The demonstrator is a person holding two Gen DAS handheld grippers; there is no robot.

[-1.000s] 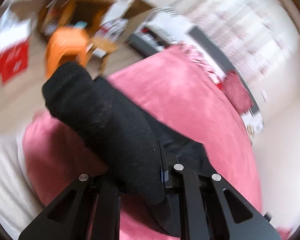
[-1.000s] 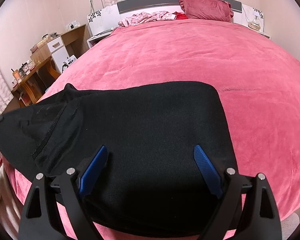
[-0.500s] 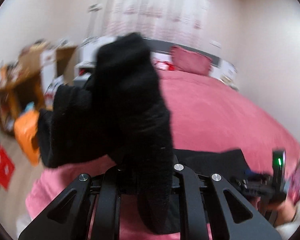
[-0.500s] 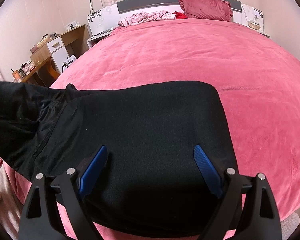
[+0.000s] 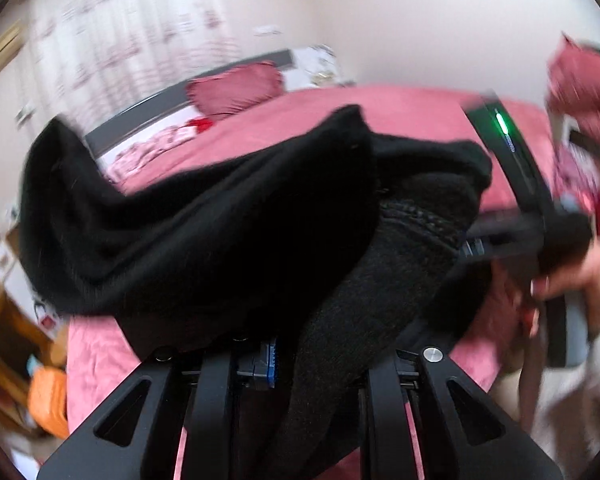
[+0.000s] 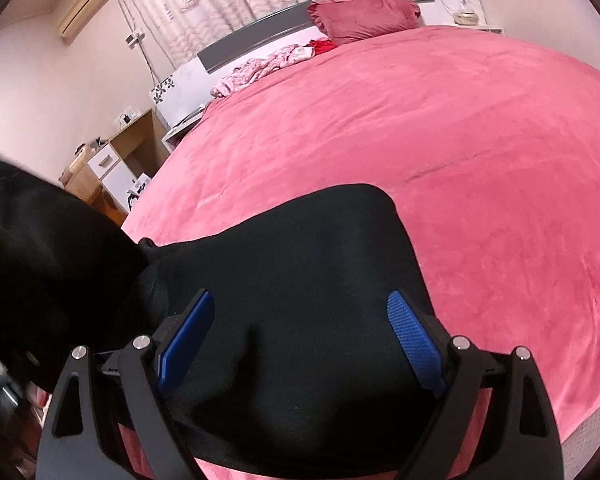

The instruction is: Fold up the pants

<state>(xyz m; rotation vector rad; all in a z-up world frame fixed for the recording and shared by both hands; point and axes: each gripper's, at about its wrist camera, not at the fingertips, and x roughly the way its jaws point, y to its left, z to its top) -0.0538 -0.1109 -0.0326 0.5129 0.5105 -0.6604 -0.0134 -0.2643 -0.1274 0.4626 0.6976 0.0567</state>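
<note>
Carrying the pants' (image 5: 228, 216) loose end toward three o'clock, the left hand-held gripper (image 5: 296, 364) clamps it; the right hand-held gripper (image 6: 300, 344) hangs open above the flat part.

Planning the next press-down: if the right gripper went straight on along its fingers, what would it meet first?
Most likely the black pants. The right gripper stands open, angled down over the flat part of them on the pink bedspread, with the fabric filling the gap between its fingers. How near it is I cannot judge.
</note>
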